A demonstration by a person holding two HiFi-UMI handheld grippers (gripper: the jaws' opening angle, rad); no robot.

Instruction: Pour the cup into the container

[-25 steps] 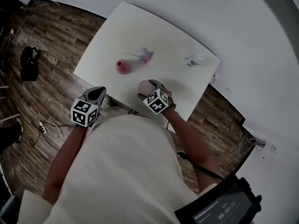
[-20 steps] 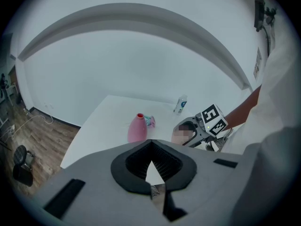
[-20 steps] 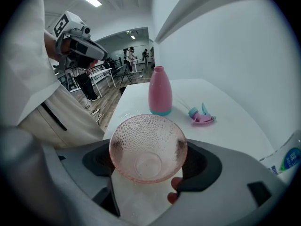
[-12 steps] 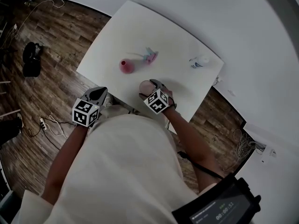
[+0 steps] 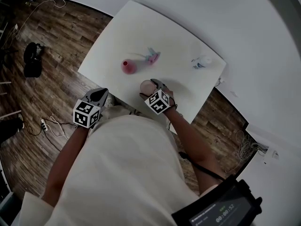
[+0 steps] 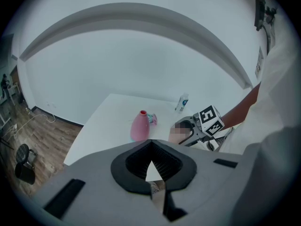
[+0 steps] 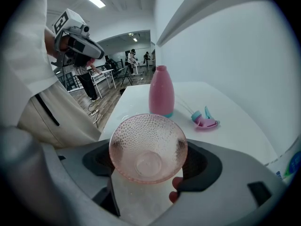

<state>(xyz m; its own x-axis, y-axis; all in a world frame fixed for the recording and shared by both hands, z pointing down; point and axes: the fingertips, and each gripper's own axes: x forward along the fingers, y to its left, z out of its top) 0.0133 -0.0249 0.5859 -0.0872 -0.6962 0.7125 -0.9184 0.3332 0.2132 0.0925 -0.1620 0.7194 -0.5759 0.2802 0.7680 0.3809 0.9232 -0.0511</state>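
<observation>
My right gripper (image 5: 149, 87) (image 7: 148, 149) is shut on a pink dimpled glass cup (image 5: 146, 85) (image 7: 147, 147), with a jaw at each side of it. It is held near the table's front edge. I look down into its mouth and see no contents. A pink narrow-necked container (image 5: 127, 66) (image 7: 161, 96) (image 6: 139, 126) stands upright beyond it, a little to the left and apart from the cup. My left gripper (image 5: 99, 96) (image 6: 151, 167) is shut and empty, off the table's left front edge.
The white table (image 5: 174, 46) also carries a small pink and teal object (image 5: 151, 55) (image 7: 205, 120) behind the container, and a small white bottle (image 5: 201, 61) (image 6: 182, 102) at the far right. Wood floor with cables surrounds the table. Other people and desks show far behind.
The head view has shifted slightly. Both grippers and the cup stay where they were.
</observation>
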